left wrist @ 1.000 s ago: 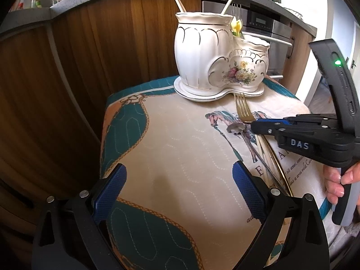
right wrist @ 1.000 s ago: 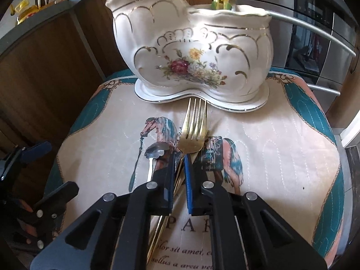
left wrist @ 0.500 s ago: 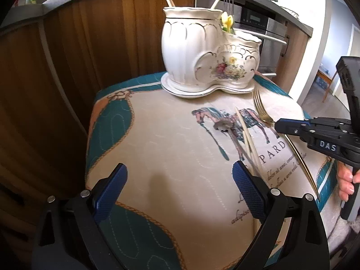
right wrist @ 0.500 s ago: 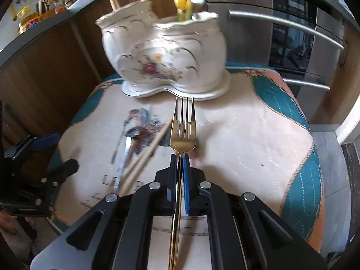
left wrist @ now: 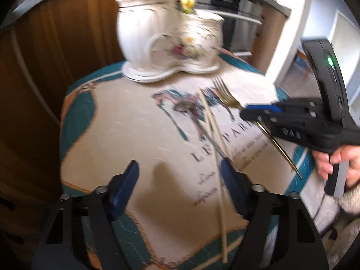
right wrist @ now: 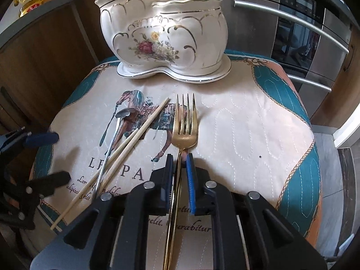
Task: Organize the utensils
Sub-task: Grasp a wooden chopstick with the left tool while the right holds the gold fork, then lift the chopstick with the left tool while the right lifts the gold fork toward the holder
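A gold fork (right wrist: pixel 184 130) lies along the middle of the mat, tines toward the white floral utensil holder (right wrist: pixel 166 38). My right gripper (right wrist: pixel 180 157) straddles its neck. The jaws are opening, and a gap shows at the right pad. To the left lie two wooden chopsticks (right wrist: pixel 135 137) across a silver spoon (right wrist: pixel 112 139). My left gripper (left wrist: pixel 178 171) hangs over the mat's near edge, its jaws closing. One chopstick (left wrist: pixel 211 121) runs between them beside the right finger, unpressed. In the left wrist view the fork (left wrist: pixel 227 99) sticks out of the right gripper (left wrist: pixel 247 112).
A quilted horse-print mat (right wrist: pixel 247 117) covers the small round table. Wood cabinet panels (left wrist: pixel 56 67) stand behind and to the left, a steel oven (right wrist: pixel 303 33) to the right. A hand (left wrist: pixel 333 164) holds the right gripper's handle. The holder contains chopsticks, a fork and yellow items.
The right gripper took the fork and drew it right, away from the chopsticks and spoon; its jaws now stand slightly apart. The left gripper moved toward the chopsticks and its jaws narrowed.
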Action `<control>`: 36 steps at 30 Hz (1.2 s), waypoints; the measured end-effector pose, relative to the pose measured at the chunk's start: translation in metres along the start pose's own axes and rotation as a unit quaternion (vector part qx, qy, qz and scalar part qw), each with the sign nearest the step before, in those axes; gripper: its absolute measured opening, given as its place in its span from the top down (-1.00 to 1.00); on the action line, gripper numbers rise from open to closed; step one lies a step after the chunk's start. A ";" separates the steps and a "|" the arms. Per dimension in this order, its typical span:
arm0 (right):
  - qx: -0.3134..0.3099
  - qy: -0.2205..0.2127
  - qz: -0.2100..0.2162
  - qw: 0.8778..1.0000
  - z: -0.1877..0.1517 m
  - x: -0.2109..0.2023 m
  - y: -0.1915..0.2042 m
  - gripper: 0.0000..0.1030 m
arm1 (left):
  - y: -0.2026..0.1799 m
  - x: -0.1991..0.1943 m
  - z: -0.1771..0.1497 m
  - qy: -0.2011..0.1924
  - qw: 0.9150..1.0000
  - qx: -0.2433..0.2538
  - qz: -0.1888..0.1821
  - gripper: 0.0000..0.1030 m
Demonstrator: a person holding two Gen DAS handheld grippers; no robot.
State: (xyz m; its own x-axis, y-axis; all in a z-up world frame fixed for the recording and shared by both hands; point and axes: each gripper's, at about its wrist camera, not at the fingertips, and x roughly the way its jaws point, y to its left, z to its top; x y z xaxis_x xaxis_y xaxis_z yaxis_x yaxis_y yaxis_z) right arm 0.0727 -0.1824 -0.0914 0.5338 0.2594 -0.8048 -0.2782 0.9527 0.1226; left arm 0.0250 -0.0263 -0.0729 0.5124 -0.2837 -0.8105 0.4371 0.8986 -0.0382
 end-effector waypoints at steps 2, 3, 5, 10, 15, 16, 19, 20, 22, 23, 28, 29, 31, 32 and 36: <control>0.000 0.000 0.003 1.000 -0.001 -0.001 0.000 0.76 | -0.008 0.004 -0.001 0.015 1.000 0.012 -0.005 -0.20; -0.001 0.001 0.004 1.000 -0.002 -0.001 0.001 0.76 | -0.011 0.005 -0.002 0.020 1.000 0.016 -0.004 -0.13; -0.004 0.002 0.005 1.000 -0.002 -0.001 0.001 0.76 | -0.015 0.009 -0.003 0.034 0.999 0.020 -0.004 -0.01; -0.012 0.006 0.009 1.000 -0.001 -0.001 0.000 0.76 | -0.025 0.016 -0.004 0.058 0.998 0.036 0.007 0.17; -0.020 0.005 0.012 1.000 -0.001 -0.001 0.001 0.76 | -0.025 0.021 0.002 0.059 0.997 0.047 0.016 0.52; -0.019 0.003 0.013 1.000 -0.002 -0.001 0.002 0.77 | -0.023 0.021 0.003 0.057 0.997 0.048 0.022 0.71; -0.017 -0.003 0.019 1.000 -0.005 -0.003 0.001 0.85 | -0.014 0.020 0.004 0.056 0.997 0.042 0.026 0.90; -0.017 -0.005 0.019 1.000 -0.006 -0.004 0.001 0.86 | -0.012 0.019 0.004 0.056 0.997 0.042 0.026 0.90; -0.015 -0.006 0.022 1.000 -0.007 -0.004 0.000 0.87 | -0.009 0.016 0.001 0.058 0.997 0.047 0.031 0.91; -0.011 -0.007 0.026 1.000 -0.008 -0.005 -0.001 0.88 | -0.008 0.015 0.000 0.059 0.997 0.048 0.032 0.91; -0.001 -0.011 0.036 0.999 -0.010 -0.007 -0.004 0.89 | 0.002 0.008 -0.008 0.068 0.996 0.043 0.039 0.91; 0.001 -0.012 0.039 0.999 -0.010 -0.008 -0.005 0.89 | 0.004 0.007 -0.010 0.068 0.996 0.041 0.042 0.91; 0.006 -0.019 0.046 0.999 -0.009 -0.010 -0.006 0.89 | 0.011 0.004 -0.011 0.061 0.997 0.031 0.048 0.91; 0.006 -0.022 0.046 0.999 -0.009 -0.011 -0.006 0.89 | 0.015 0.003 -0.012 0.056 0.997 0.025 0.048 0.91; 0.007 -0.042 0.056 0.998 -0.008 -0.019 -0.005 0.89 | 0.028 -0.009 -0.009 0.013 0.999 0.003 0.042 0.91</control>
State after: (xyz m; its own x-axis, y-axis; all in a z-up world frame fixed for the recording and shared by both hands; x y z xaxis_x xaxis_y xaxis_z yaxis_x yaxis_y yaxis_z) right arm 0.0577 -0.1931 -0.0812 0.5648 0.3764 -0.7344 -0.3285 0.9189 0.2182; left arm 0.0260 0.0048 -0.0718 0.5290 -0.1980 -0.8252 0.3971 0.9171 0.0345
